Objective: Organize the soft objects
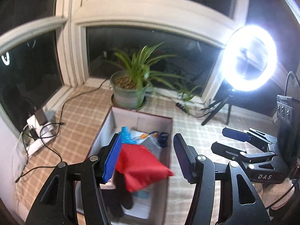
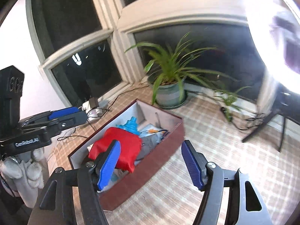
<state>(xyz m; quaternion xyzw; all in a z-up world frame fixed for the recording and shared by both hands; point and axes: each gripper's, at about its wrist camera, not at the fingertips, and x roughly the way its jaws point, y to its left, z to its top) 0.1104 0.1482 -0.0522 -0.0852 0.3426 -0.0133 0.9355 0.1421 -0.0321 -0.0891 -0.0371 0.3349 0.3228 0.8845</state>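
Observation:
A dark red open box [image 1: 169, 136] [image 2: 165, 144] stands on the checked cloth. In it lie a red soft pouch [image 1: 142, 166] [image 2: 120, 146], a light blue soft toy [image 1: 126, 136] [image 2: 132, 125], a grey-white cloth piece [image 1: 151, 143] [image 2: 150, 140] and a dark item [image 1: 123, 196]. My left gripper [image 1: 148, 155] is open above the box, the red pouch loose and blurred between its fingers. My right gripper [image 2: 151, 163] is open over the box's right wall. The right gripper also shows in the left wrist view [image 1: 238, 140], and the left gripper in the right wrist view [image 2: 61, 116].
A potted green plant [image 1: 131, 86] [image 2: 168, 88] stands behind the box by the dark windows. A lit ring light on a tripod [image 1: 249, 58] [image 2: 275, 37] stands at the right. Cables and a white power strip [image 1: 37, 129] [image 2: 91, 108] lie at the left.

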